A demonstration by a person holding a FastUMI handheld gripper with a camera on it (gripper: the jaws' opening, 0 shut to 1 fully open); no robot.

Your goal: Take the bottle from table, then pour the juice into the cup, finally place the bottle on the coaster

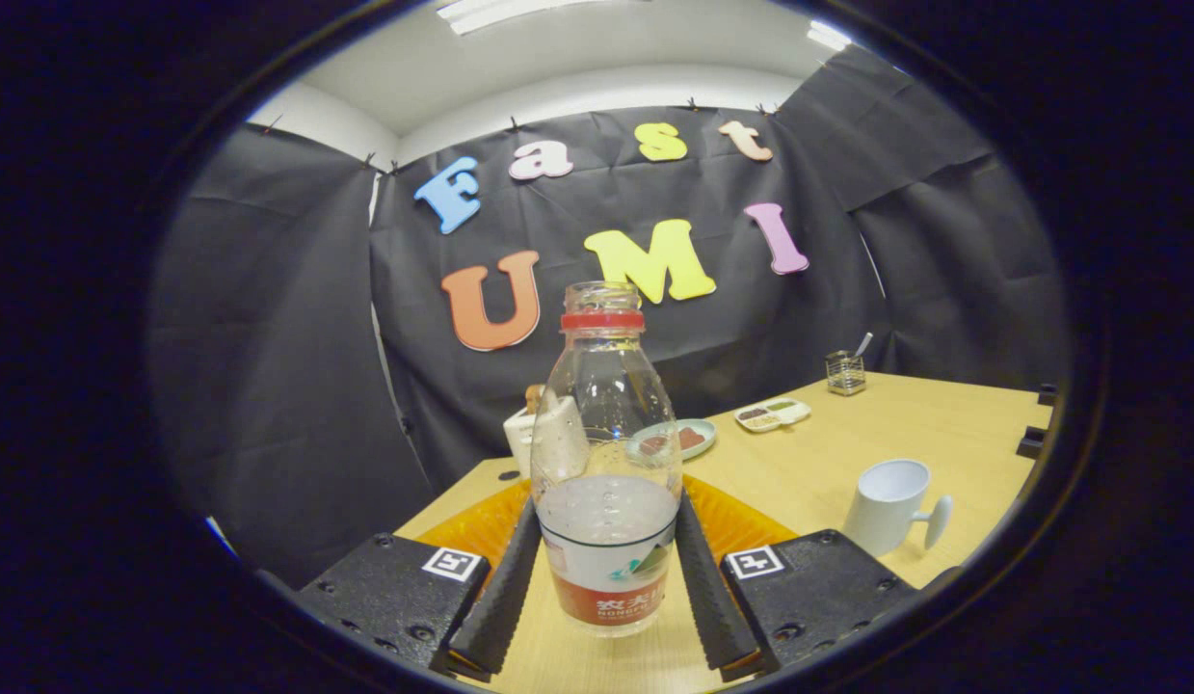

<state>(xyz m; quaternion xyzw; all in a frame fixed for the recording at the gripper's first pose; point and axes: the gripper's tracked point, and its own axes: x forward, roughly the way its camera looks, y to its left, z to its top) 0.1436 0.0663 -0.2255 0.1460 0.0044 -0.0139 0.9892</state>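
While the gripper [608, 578] clamped the bottle [607, 472], its base seemed clear of the table [886, 434]. Best carried level to the cup [890, 506], then tipped slowly.

A small plate [676, 439], a divided dish [772, 413] and a wire holder [845, 373] sit on the table [905, 424].

The bottle [607, 463] hides the middle of the orange coaster [751, 525] and part of a white jug [548, 434] behind it. The small dishes' [772, 414] contents are too small to tell. Whether the tongs [606, 588] press the bottle cannot be told.
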